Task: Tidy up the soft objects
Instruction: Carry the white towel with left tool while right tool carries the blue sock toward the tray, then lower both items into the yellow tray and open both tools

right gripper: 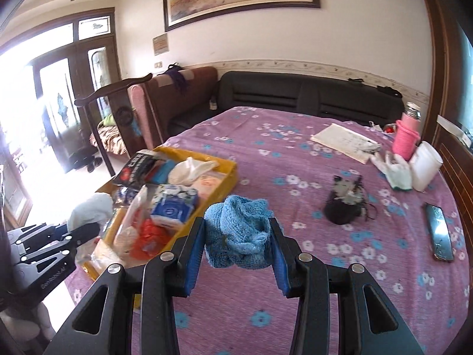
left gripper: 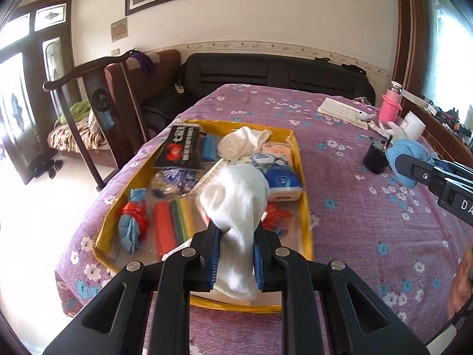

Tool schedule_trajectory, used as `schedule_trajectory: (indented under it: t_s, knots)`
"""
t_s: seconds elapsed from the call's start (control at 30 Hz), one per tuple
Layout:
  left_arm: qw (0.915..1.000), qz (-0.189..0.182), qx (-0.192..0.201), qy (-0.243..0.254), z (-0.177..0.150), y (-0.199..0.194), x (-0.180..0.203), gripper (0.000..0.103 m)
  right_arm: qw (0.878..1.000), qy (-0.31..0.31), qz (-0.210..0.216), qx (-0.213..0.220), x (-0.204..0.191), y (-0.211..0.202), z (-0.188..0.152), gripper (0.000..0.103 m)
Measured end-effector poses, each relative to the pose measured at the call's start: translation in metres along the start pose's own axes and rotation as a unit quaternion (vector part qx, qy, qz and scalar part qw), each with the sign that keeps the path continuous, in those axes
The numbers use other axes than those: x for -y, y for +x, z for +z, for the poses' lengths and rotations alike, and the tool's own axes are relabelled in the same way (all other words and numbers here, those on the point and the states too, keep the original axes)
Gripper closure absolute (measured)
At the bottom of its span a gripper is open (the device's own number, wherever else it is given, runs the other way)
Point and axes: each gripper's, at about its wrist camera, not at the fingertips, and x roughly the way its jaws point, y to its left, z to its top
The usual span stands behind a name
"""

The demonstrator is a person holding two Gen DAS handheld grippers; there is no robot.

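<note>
My left gripper point(left gripper: 236, 230) is shut on a white sock point(left gripper: 236, 201) and holds it above the near end of the yellow box point(left gripper: 304, 207). The box holds several soft things: another white sock point(left gripper: 244, 140), a blue and red bundle point(left gripper: 133, 222), tissue packs point(left gripper: 280, 177) and a black packet point(left gripper: 181, 148). My right gripper point(right gripper: 238, 236) is shut on a light blue knitted cloth point(right gripper: 238, 233), held above the purple floral tablecloth point(right gripper: 295, 281) to the right of the box point(right gripper: 227, 177). The left gripper with its sock point(right gripper: 88, 210) shows at the left of the right wrist view.
On the table's right side stand a small black pouch point(right gripper: 344, 204), a phone point(right gripper: 440, 233), a white cup point(right gripper: 425, 170), a pink bottle point(right gripper: 406, 139), a white glove point(right gripper: 394, 170) and papers point(right gripper: 344, 142). A black sofa point(right gripper: 310, 94) lies behind the table, a wooden chair point(left gripper: 85, 112) to the left.
</note>
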Motion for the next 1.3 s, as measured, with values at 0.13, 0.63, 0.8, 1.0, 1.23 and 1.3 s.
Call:
schedule_trajectory:
  t_s: [0.13,0.63,0.8,1.0,1.23,1.3]
  knots:
    - [0.9998,0.000,-0.007,-0.019,-0.003,0.006,-0.018,0.085,1.000,-0.008,0.010,-0.009,-0.015,0.009,0.003,0.057]
    - [0.9938,-0.003,-0.026,-0.108,-0.014,0.024,-0.094,0.085,0.983,-0.054,0.148,-0.090,-0.098,0.064,-0.003,0.057]
    - [0.9936,-0.024,-0.033,-0.106,-0.012,0.032,-0.090,0.085,0.974,-0.070,0.170,-0.137,-0.122,0.087,-0.015,0.057]
    - [0.9933,-0.055,-0.048,-0.090,-0.003,0.052,-0.074,0.084,0.973,-0.054,0.138,-0.176,-0.117,0.118,-0.017,0.058]
    - [0.9934,-0.044,-0.079,-0.070,-0.001,0.080,-0.059,0.081,0.974,-0.027,0.115,-0.194,-0.103,0.137,-0.012,0.059]
    - [0.9934,-0.045,-0.081,-0.068,-0.003,0.081,-0.060,0.080,0.973,-0.033,0.118,-0.195,-0.104,0.132,-0.014,0.059]
